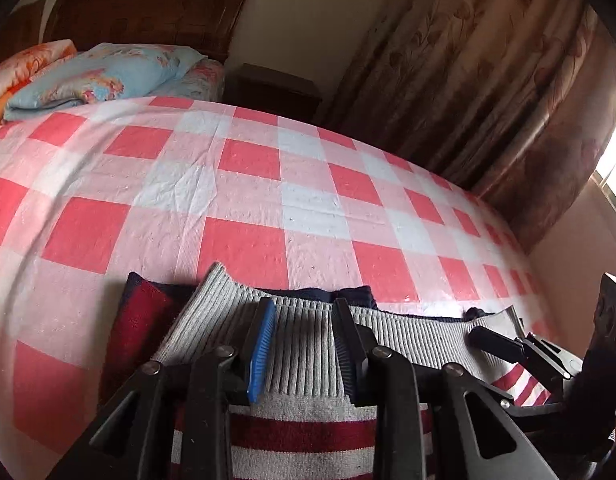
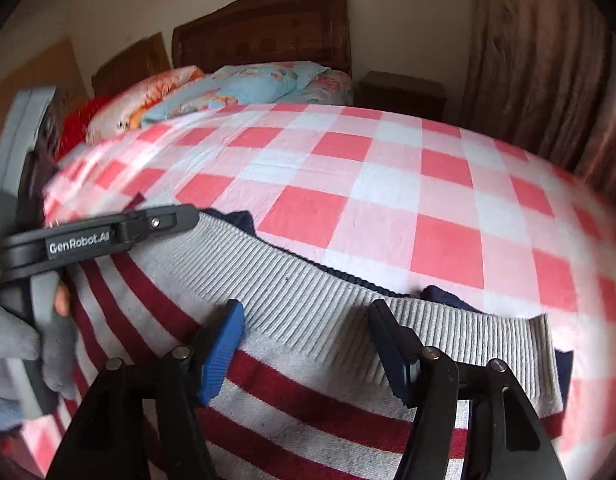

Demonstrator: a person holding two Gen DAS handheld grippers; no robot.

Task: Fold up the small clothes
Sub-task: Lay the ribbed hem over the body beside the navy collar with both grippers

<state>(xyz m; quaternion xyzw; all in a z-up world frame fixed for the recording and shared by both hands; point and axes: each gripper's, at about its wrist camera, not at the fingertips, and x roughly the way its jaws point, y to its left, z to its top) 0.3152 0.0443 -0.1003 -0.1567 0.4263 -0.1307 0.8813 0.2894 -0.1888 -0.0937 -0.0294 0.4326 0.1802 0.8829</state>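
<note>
A small knit sweater (image 1: 308,360) with red and grey stripes, a grey ribbed hem and navy parts lies on the checked bed; it also shows in the right wrist view (image 2: 268,320). My left gripper (image 1: 304,312) is open, its blue and black fingers over the ribbed hem. My right gripper (image 2: 306,310) is open wide over the hem near the sweater's right end. The left gripper shows from the side in the right wrist view (image 2: 164,218), and the right gripper's finger shows in the left wrist view (image 1: 495,340).
The bed has a red, pink and white checked cover (image 1: 268,184). Folded floral quilts and pillows (image 1: 96,76) lie at the wooden headboard (image 2: 268,28). A dark nightstand (image 2: 399,90) and brown curtains (image 1: 487,80) stand on the right.
</note>
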